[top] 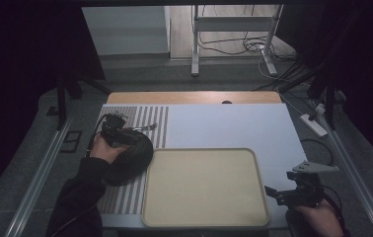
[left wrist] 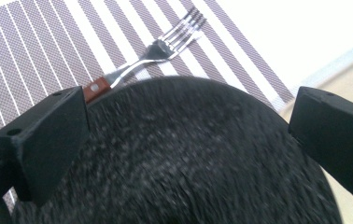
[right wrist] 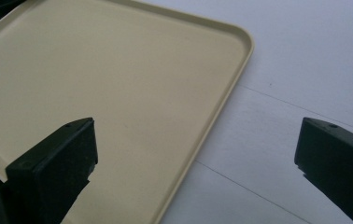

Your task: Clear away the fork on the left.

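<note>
Striped placemat [left wrist: 34,51] under my left gripper [left wrist: 188,135], jaws wide over dark speckled round plate [left wrist: 188,158]; silver fork [left wrist: 165,46] at 12; right gripper [right wrist: 198,168] open beside beige tray [right wrist: 118,84]

My right gripper [right wrist: 195,168] hangs with jaws spread wide over the far corner of the beige tray [right wrist: 118,79], white table [right wrist: 305,60] beside it.

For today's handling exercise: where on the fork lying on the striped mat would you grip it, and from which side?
Probably the fork by its slim metal neck, from above, jaws across it. It lies flat on the striped mat, and its brown handle end is tucked behind the dark bowl, where the open left gripper is.
</note>
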